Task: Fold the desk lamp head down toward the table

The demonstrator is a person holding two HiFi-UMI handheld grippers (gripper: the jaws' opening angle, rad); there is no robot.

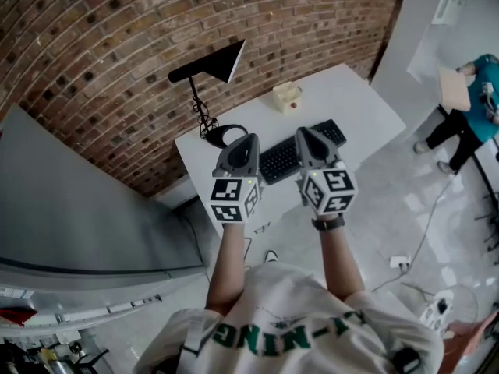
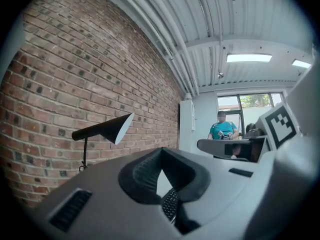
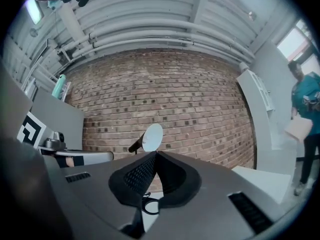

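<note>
Black metal makes up the desk lamp (image 1: 209, 67): a thin upright stem, a round base (image 1: 216, 135) with a twisted cable, and a cone-shaped lamp head (image 2: 102, 129) that lies about level, its pale inside facing to the right in the head view. It stands at the back left corner of the white surface (image 1: 351, 104), close to the brick wall (image 1: 117, 37), and a keyboard (image 1: 282, 160) and a small cream box (image 1: 287, 96) are near it.

The step in hand seems to be the approach, because nothing touches the lamp yet. The left claw (image 1: 250, 138) and the right claw (image 1: 303, 132) hover side by side before the surface, apart from the lamp, each with its 2 jaws pressed together and holding nothing.

The next move probably calls for 1 claw to reach the head and tip it downward, perhaps while the other steadies the base.
</note>
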